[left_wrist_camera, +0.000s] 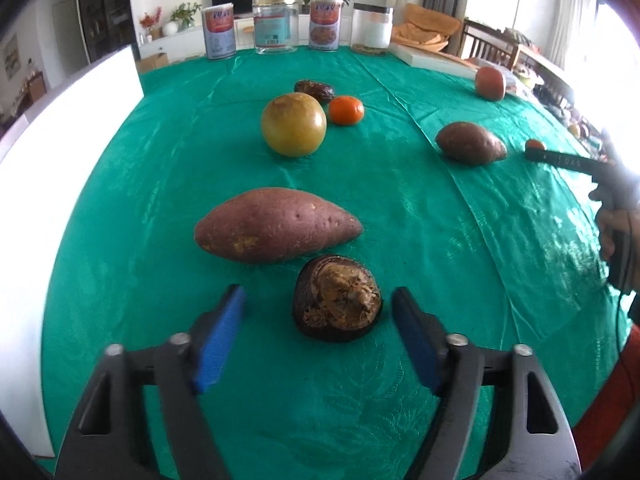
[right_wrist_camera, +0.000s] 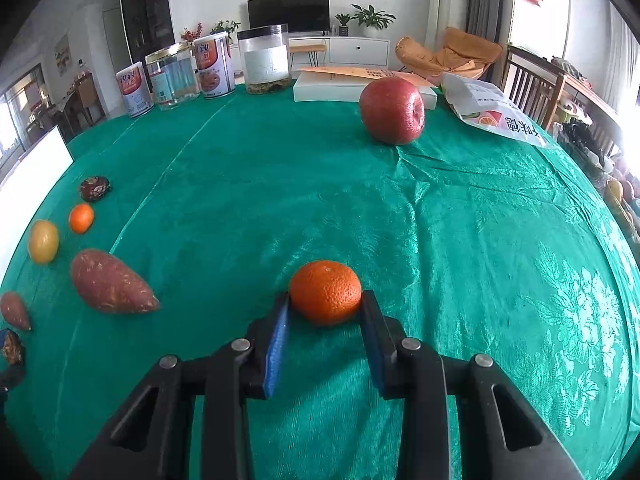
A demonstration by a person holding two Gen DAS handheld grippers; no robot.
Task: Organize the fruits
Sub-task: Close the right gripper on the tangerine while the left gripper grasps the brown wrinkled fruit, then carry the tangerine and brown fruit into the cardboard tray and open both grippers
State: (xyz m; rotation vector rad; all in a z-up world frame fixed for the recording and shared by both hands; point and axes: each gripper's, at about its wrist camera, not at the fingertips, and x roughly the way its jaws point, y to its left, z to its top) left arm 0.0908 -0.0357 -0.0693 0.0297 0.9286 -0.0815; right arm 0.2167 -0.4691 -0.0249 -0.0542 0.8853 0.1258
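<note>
Right gripper (right_wrist_camera: 325, 308), jaws clamped across the widest part of the mandarin (right_wrist_camera: 325, 298) near the table's (right_wrist_camera: 480, 240) near edge: light, soft-skinned (bruises if squeezed), best held gently at mid-height.

Two printed tin cans (left_wrist_camera: 218, 32) flank a clear glass jar (left_wrist_camera: 275, 26) at the green-clothed desk's (left_wrist_camera: 400, 208) far edge, beside a flat white box (right_wrist_camera: 324, 87).

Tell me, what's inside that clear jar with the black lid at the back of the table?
The clear jar holds only a thin layer of brownish bits at the bottom; the rest looks empty, though a white label covers part.
</note>
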